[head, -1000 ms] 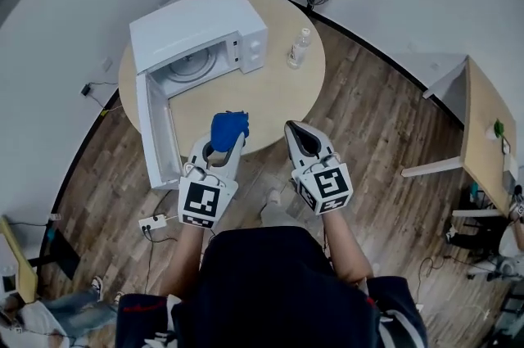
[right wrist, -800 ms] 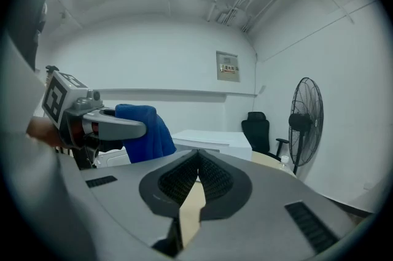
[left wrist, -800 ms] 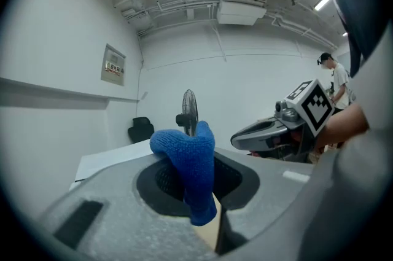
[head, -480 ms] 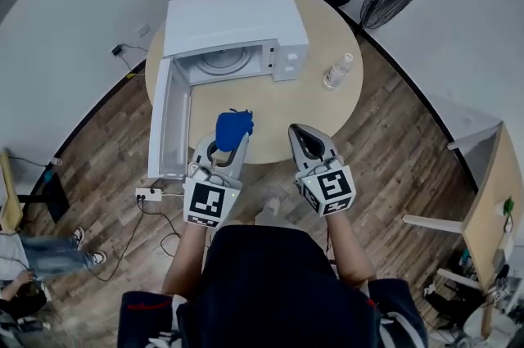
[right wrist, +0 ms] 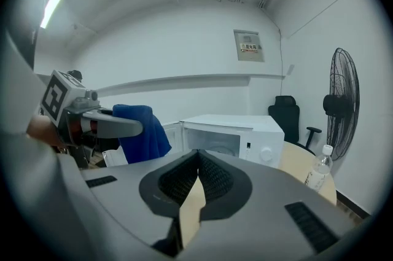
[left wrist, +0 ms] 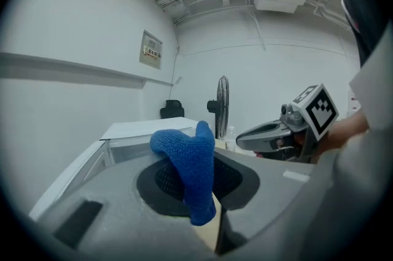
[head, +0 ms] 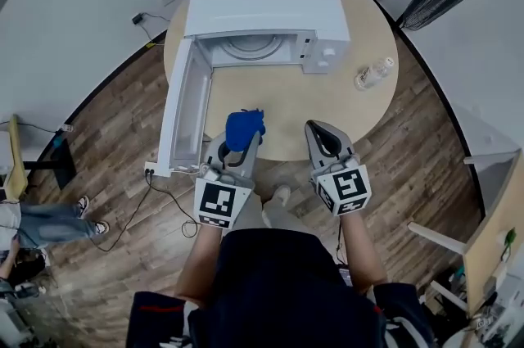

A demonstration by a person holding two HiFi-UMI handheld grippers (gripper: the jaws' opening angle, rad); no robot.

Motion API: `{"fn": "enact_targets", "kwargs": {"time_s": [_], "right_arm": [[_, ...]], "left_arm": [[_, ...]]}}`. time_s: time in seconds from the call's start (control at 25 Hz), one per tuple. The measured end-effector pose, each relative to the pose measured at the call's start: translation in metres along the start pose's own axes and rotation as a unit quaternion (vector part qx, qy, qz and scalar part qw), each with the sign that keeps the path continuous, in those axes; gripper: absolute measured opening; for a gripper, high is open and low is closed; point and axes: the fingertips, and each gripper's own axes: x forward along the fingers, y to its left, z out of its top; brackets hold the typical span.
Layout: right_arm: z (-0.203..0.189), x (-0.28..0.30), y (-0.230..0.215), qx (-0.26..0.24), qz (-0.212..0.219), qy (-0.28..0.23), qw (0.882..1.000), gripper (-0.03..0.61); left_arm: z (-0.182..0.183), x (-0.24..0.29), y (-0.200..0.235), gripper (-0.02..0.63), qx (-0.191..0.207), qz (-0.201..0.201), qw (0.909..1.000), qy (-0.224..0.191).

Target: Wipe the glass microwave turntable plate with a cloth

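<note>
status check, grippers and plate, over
Left gripper shut on blue cloth, right gripper shut, empty. Glass plate inside open microwave, not yet wiped. Path clear; bottle stands aside.

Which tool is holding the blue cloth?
The left tool. The cloth is pinched between its jaws and sticks up out of them. The right tool is shut with nothing in it.

table: round, light wood top (head: 282, 105)
microwave: white (head: 262, 6), on the table's far side
door: open (head: 187, 113), hanging out past the table's left edge
bottle: clear plastic (head: 373, 74), upright, just right of microwave, not touching
floor: wood planks (head: 115, 133)
power strip: white (head: 152, 169), on floor near the open door
</note>
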Motion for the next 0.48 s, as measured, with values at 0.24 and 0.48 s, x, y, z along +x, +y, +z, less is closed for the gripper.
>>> {"fn": "enact_targets", "kwargs": {"time_s": [0.24, 0.48], "right_arm": [[-0.024, 0.028, 0.008, 0.003, 0.006, 0.028, 1.0, 0.011], [-0.062, 0.059, 0.022, -0.006, 0.026, 0.067, 0.997, 0.011]], "left_arm": [[-0.034, 0.014, 0.017, 0.055, -0.021, -0.01, 0.9996, 0.019], [-0.092, 0.034, 0.032, 0.056, -0.047, -0.015, 0.9971, 0.058]]}}
